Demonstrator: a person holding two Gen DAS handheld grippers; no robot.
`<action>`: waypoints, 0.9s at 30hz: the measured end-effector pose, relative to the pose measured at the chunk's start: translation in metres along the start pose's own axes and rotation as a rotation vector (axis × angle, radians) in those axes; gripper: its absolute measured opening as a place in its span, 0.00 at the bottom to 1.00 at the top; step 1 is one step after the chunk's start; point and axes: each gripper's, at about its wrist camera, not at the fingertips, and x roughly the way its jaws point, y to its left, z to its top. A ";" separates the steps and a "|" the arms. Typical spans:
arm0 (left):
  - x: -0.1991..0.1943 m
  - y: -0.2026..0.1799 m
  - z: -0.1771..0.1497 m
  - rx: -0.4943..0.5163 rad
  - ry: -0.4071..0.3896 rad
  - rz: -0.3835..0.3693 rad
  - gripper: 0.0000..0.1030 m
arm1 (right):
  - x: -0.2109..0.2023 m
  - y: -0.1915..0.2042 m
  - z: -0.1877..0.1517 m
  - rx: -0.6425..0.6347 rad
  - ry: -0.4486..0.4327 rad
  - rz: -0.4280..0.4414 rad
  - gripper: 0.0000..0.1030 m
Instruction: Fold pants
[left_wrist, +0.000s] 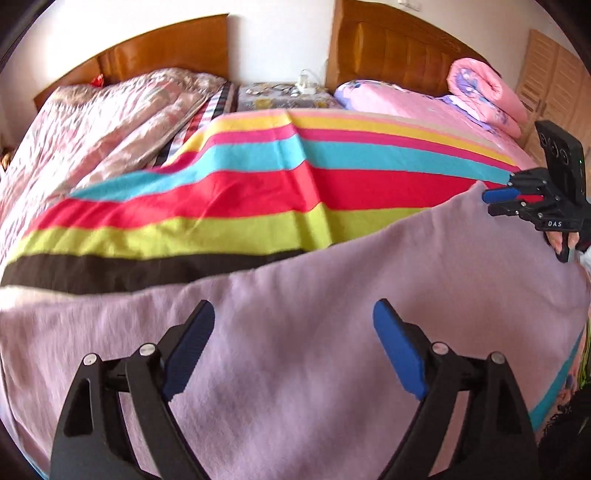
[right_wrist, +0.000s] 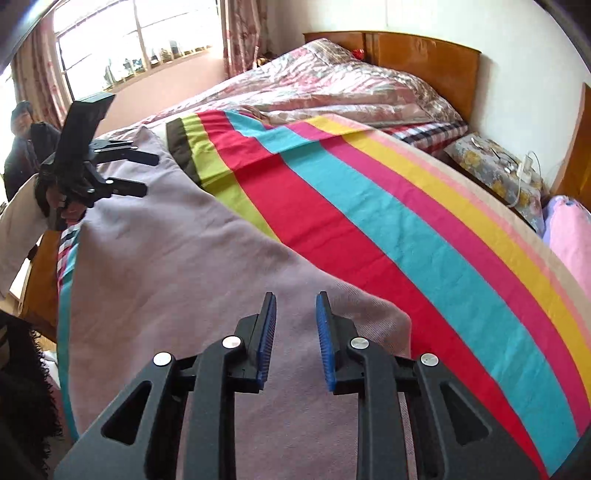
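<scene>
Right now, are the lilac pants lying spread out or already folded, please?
Spread out: the lilac pants lie flat across the striped blanket; layering cannot be told.

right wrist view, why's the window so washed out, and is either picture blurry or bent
Right wrist view: the window is blown out by daylight, and the striped blanket curves from fisheye distortion. Left wrist view: the lilac pants look soft with slight blur, and the headboard bows.

Pale lilac pants (left_wrist: 332, 332) lie spread flat, slightly wrinkled, across the bed.
</scene>
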 end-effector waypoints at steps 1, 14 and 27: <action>0.006 0.012 -0.004 -0.047 0.025 0.005 0.85 | 0.000 -0.008 -0.001 0.051 -0.031 0.025 0.18; -0.021 0.081 -0.010 -0.240 -0.089 0.091 0.92 | 0.046 0.112 0.054 0.007 -0.002 0.086 0.54; -0.094 0.213 -0.104 -0.522 -0.211 0.355 0.98 | 0.030 0.112 0.014 0.131 0.003 -0.123 0.73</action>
